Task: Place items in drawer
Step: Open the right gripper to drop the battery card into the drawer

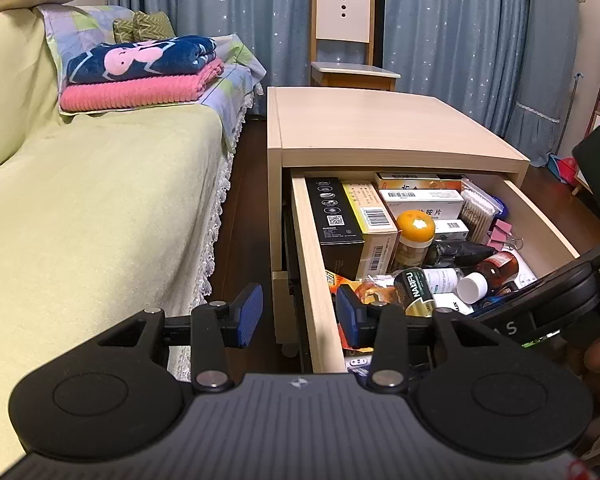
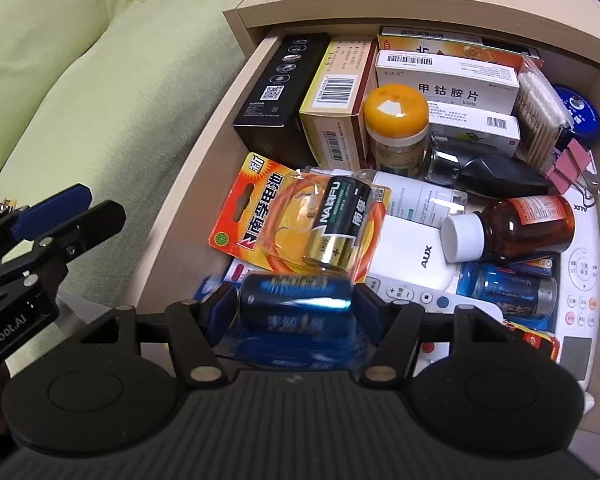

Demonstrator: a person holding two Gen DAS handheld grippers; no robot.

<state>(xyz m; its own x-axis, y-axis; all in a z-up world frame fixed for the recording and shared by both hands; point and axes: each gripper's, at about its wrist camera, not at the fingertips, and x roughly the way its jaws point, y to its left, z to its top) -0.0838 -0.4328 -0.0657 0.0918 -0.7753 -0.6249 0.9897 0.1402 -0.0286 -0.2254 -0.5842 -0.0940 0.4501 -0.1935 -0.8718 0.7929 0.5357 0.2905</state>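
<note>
The drawer [image 2: 172, 216] is pulled out of the cabinet [image 1: 380, 120] and is crowded with items. A blue battery [image 2: 296, 304] in clear wrap is clenched between the pads of the right gripper [image 2: 296, 312], at 6 o'clock in the right wrist view, low over the drawer's near end. Just beyond it, toward 12 o'clock, an orange battery pack [image 2: 268, 216] is seen with a black and gold cell [image 2: 336, 220] lying on its blister. At 3 o'clock from the held battery a second blue battery [image 2: 508, 292] rests on a white remote [image 2: 580, 280]. An amber bottle [image 2: 516, 232] with a white cap lies on its side, partly on that remote and touching a smaller white AUX remote [image 2: 412, 256].

Farther back, at 12 o'clock, a jar [image 2: 396, 132] with an orange lid stands upright, with a black box [image 2: 280, 88] and a yellow box [image 2: 336, 96] at its 9 o'clock and white medicine boxes [image 2: 448, 80] behind it. Cotton swabs [image 2: 540, 116] and pink clips [image 2: 568, 164] sit at 2 o'clock — against the right wall.

The left gripper [image 1: 298, 316] is held with its jaws released and nothing between them, straddling the drawer's left wall; one blue pad is outside it, the other inside. In the left wrist view a sofa [image 1: 80, 200] is seen at 9 o'clock and a chair [image 1: 344, 36] at 12 o'clock.
</note>
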